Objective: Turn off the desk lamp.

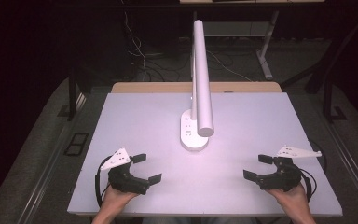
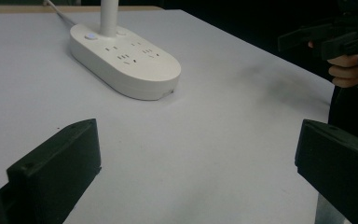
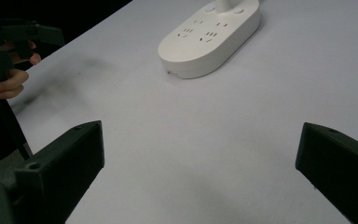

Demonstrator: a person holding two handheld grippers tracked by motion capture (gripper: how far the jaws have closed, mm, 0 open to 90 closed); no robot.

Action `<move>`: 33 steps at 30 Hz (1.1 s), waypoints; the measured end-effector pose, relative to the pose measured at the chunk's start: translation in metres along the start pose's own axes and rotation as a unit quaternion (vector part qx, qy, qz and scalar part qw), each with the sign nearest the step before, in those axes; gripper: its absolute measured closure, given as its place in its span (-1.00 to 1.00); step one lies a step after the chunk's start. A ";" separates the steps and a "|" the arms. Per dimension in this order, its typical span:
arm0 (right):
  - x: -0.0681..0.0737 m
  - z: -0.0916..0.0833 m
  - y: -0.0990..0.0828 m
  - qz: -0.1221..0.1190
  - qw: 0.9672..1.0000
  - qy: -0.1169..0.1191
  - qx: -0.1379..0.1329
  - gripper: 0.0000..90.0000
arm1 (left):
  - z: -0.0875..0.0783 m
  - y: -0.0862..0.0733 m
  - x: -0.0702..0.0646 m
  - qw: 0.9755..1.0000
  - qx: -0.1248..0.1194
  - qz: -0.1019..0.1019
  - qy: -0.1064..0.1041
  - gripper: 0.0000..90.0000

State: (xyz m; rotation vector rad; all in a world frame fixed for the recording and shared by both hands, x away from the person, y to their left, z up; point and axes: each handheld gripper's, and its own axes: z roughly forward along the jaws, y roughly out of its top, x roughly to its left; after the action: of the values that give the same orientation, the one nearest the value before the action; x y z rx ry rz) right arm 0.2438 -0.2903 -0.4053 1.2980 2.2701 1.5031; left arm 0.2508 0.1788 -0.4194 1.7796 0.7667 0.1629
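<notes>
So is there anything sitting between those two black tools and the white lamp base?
Nothing visible. Bare table lies between the lamp base and both the left tool and the right tool.

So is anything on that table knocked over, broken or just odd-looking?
Nothing stands out. The white lamp stands upright on its socket base, and both grippers, left and right, sit open either side of it.

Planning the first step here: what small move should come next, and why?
Probably bring the left tongs forward toward the lamp base. Both tongs, the right tongs included, are open and empty near the table's front edge, and the lamp stands alone at the middle.
</notes>
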 end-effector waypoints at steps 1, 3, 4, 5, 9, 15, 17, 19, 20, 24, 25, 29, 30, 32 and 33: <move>0.001 0.000 0.001 0.003 1.000 0.004 0.001 -0.98 | 0.000 0.000 0.000 1.000 0.000 0.001 0.000 -1.00; 0.002 0.000 0.002 0.003 1.000 0.004 0.005 -0.98 | 0.000 0.000 0.000 1.000 0.000 0.000 -0.001 -1.00; 0.003 0.000 0.003 0.000 1.000 0.005 0.007 -0.98 | 0.000 0.000 0.000 1.000 0.000 0.000 -0.001 -1.00; 0.004 0.000 0.004 0.000 1.000 0.005 0.009 -0.98 | 0.001 0.000 0.000 1.000 -0.001 -0.001 -0.001 -1.00; 0.006 0.001 0.007 -0.005 1.000 0.007 0.019 -0.98 | 0.000 0.000 0.000 1.000 0.002 -0.001 -0.002 -1.00; 0.002 0.001 0.010 0.004 1.000 0.002 0.027 -0.98 | 0.001 0.000 0.001 1.000 0.002 -0.004 -0.002 -1.00; 0.001 0.001 0.011 0.005 1.000 0.002 0.027 -0.98 | 0.001 0.000 0.002 1.000 0.003 -0.003 -0.003 -1.00; -0.001 -0.001 0.014 0.007 1.000 0.004 0.025 -0.98 | 0.002 0.000 0.001 1.000 0.006 -0.001 -0.004 -1.00; -0.001 -0.001 0.014 0.007 1.000 0.004 0.025 -0.98 | 0.002 0.000 0.001 1.000 0.006 -0.001 -0.004 -1.00; -0.001 -0.001 0.023 0.001 1.000 0.008 0.027 -0.98 | 0.002 0.000 0.000 1.000 0.006 0.001 -0.006 -1.00; -0.001 0.000 0.024 -0.005 1.000 0.006 0.027 -0.98 | 0.002 0.000 0.001 1.000 0.006 0.001 -0.006 -1.00; 0.000 0.002 0.031 -0.011 0.999 0.009 0.032 -0.98 | 0.002 0.000 0.001 1.000 0.005 0.001 -0.005 -1.00; 0.000 0.002 0.033 -0.013 0.999 0.008 0.032 -0.98 | 0.002 0.000 0.001 1.000 0.004 0.001 -0.004 -1.00; 0.000 0.002 0.036 -0.014 0.999 0.008 0.034 -0.98 | 0.001 0.000 0.001 1.000 0.004 0.001 -0.004 -1.00; 0.000 0.002 0.036 -0.014 0.999 0.008 0.034 -0.98 | 0.001 0.000 0.001 1.000 0.005 0.002 -0.004 -1.00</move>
State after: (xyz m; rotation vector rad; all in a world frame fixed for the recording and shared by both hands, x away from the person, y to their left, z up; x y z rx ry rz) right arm 0.2660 -0.2836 -0.3774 1.2704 2.3578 1.4457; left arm 0.2522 0.1785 -0.4202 1.7890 0.7608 0.1553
